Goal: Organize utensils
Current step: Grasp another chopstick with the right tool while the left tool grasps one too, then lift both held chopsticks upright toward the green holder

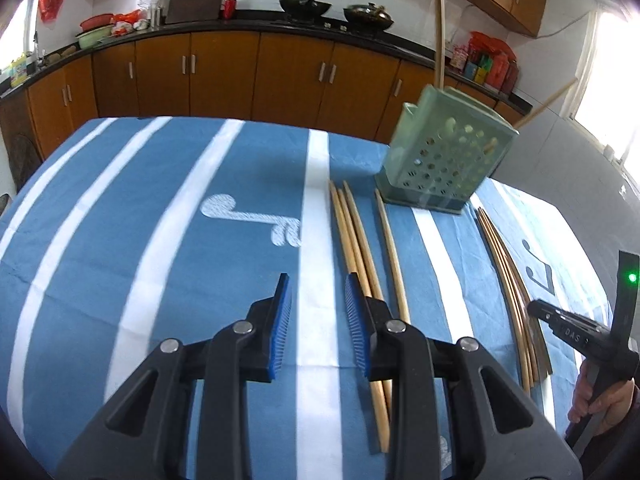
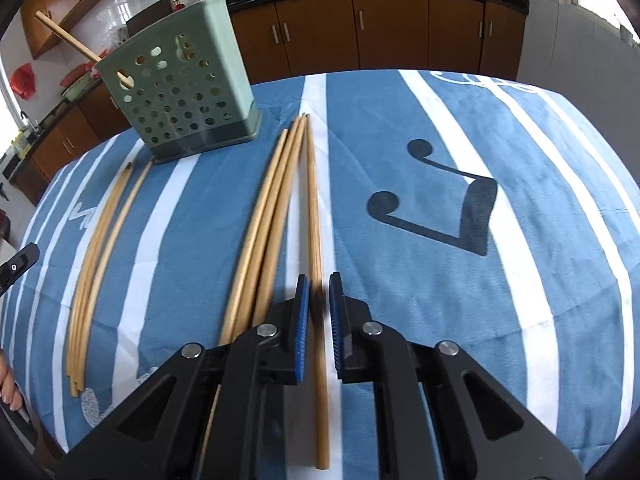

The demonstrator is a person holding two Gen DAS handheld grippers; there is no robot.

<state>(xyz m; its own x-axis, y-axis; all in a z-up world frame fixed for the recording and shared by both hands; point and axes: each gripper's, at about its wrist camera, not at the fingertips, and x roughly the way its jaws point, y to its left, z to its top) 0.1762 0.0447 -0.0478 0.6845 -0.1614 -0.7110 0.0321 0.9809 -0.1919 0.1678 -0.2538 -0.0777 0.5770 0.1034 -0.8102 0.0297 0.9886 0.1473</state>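
- We see the L gripper (image 1: 318,280) over the cloth (image 1: 160,240), jaws wide apart w/ nothing between them; blue pads (image 1: 282,324) hang above a white stripe.
- R gripper (image 2: 319,280) has jaws narrow but not closed, straddling one chopstick (image 2: 314,216) that lies flat on the cloth (image 2: 520,200). We can't tell if the pads (image 2: 302,328) touch it.
- Just L of that stick in the R view: a bundle of three (image 2: 268,216), lying side by side, tips near the holder (image 2: 180,88).
- Further L in the same view, a second group (image 2: 100,240) lies near the cloth edge, well apart from the bundle.
- In the L view, we see that second group as four sticks (image 1: 360,248) beside the L gripper's right finger, running toward the holder (image 1: 444,152).
- Holder = green, perforated, standing on the cloth at the far side. Two chopsticks already in it: one upright (image 1: 440,20), one tilted out to the side (image 1: 548,104).
- R gripper's body (image 1: 580,332) & the hand (image 1: 604,404) on it show at the L view's right edge.
- Behind the table: brown cabinets (image 1: 224,72), woks (image 1: 306,6) on the counter.
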